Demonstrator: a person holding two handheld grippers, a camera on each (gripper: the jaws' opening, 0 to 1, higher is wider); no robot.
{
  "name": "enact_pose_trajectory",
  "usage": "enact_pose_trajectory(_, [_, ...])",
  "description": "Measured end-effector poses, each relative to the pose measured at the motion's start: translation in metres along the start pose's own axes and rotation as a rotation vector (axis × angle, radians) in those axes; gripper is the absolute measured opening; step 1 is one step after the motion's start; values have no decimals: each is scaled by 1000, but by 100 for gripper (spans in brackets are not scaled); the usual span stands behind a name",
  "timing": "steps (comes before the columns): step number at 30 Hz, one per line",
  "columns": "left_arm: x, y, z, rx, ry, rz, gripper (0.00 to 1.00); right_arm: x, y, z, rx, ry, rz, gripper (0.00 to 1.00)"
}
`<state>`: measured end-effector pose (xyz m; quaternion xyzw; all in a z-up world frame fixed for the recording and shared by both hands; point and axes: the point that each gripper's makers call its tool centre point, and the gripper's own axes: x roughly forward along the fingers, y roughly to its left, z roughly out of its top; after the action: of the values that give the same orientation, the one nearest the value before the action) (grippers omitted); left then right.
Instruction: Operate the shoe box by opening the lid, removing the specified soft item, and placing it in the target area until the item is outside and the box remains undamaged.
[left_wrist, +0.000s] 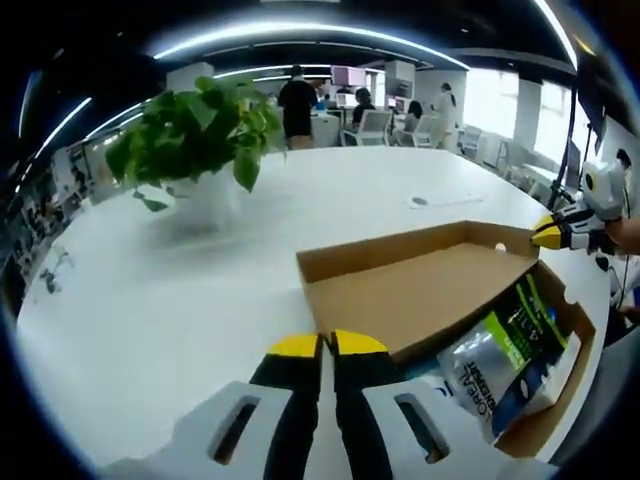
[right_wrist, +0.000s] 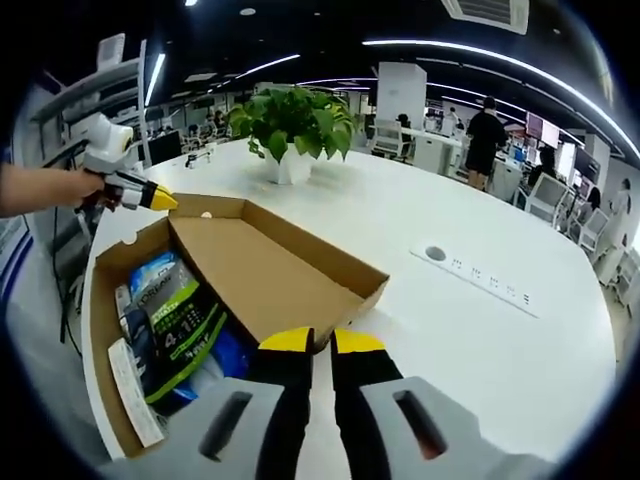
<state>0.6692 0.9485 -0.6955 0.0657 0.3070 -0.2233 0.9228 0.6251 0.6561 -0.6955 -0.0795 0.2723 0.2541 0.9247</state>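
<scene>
- The potted plant (left_wrist: 195, 130) stands on the white counter (left_wrist: 150, 290), well beyond the shoe box (left_wrist: 420, 300) and off its lid side; it plays no part in the work.
- The left tongs (left_wrist: 328, 346) are pressed together, tips just at the near edge of the raised cardboard lid (left_wrist: 410, 275), pinching nothing.
- The shoe box is open, and the soft item, a printed plastic pouch (left_wrist: 505, 360), lies inside, beneath and beside the tilted lid.
- The pouch looks light, limp and slick, so it will likely sag and slide; a pinch on a flat sealed edge or corner should hold better than on its bulging middle.
- The thin cardboard would crease easily, so the lid wants gentle handling.
- The left gripper view shows the right tongs (left_wrist: 548, 236) at the box's far corner, where I cannot tell their gap.
- In the right gripper view the pouch (right_wrist: 175, 315) shows its label more fully, with white papers (right_wrist: 130, 395) beside it against the box wall (right_wrist: 100, 340).
- That view also has a cable grommet and socket strip (right_wrist: 480, 275) on the counter beyond the box, and the left tongs (right_wrist: 160, 200) held by a hand (right_wrist: 85, 188).
- The right tongs (right_wrist: 322, 344) are pressed together and empty at the lid's edge.
</scene>
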Motion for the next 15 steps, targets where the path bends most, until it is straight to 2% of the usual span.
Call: enact_pose_trajectory(15, [-12,-10,-5,48,51,-13,6,-15,5,1,-3,-6,3,7])
